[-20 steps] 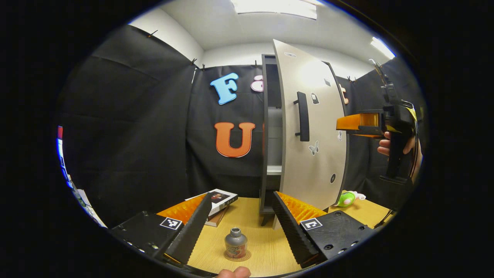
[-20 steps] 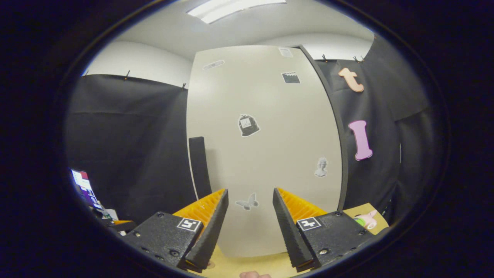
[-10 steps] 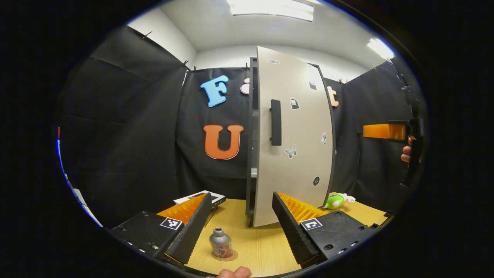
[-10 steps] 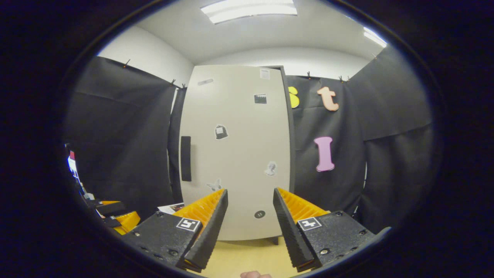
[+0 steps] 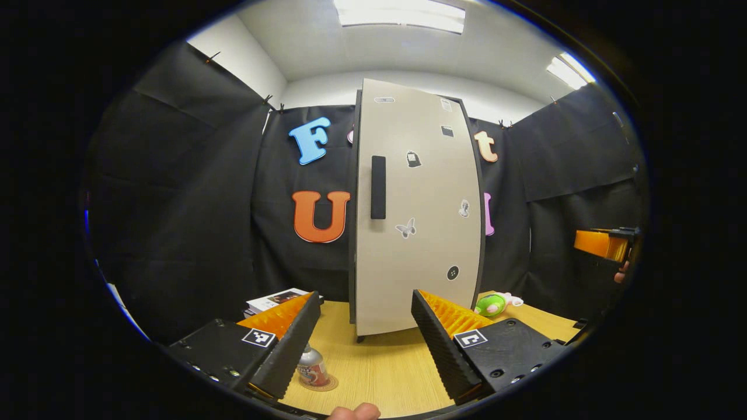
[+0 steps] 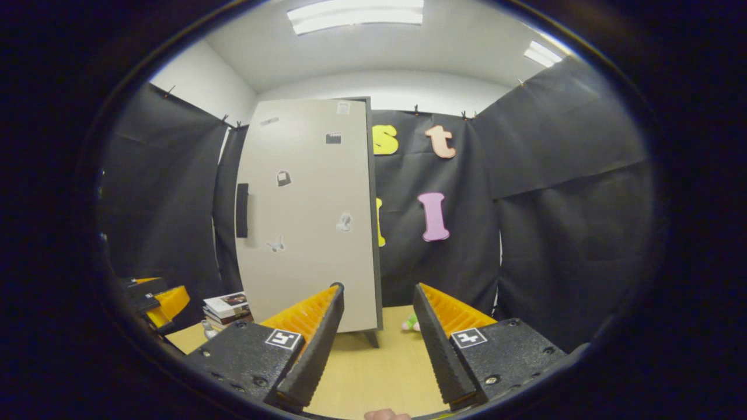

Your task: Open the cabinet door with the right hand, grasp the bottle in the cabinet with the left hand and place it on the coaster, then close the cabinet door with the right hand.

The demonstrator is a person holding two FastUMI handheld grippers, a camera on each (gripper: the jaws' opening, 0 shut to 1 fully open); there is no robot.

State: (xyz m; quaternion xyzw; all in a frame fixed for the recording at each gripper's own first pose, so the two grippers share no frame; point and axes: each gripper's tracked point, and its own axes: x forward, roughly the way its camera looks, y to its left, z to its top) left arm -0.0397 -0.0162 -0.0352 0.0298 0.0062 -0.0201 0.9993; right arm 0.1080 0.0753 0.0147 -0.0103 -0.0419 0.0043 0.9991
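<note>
In the left gripper view, going left to right: a stack of books (image 5: pixel 274 300) lies on the wooden table (image 5: pixel 379 373) near the black cloth wall. In front of it the left gripper (image 5: pixel 365 338) hangs over the table with its two fingers spread apart and nothing between them. Just beside its left-hand finger stands the small bottle (image 5: pixel 311 367), upright on the round coaster (image 5: pixel 327 385); the finger hides part of it. At the centre stands the tall pale cabinet (image 5: pixel 356 204), its door (image 5: pixel 417 233) shut flat against the dark frame, with a dark vertical handle (image 5: pixel 378 186) and small stickers on its face. Right of the cabinet foot lies a green and pink soft toy (image 5: pixel 496 303). At the far right edge the other gripper shows, held by a hand and well apart from the cabinet.

In the right gripper view, the left gripper (image 6: pixel 154 300) sits at the far left, then the books (image 6: pixel 226 306). A small pale shape beside them may be the bottle, too small to tell. The right gripper (image 6: pixel 376 344) is low in front, fingers apart and empty, clear of the door.
</note>
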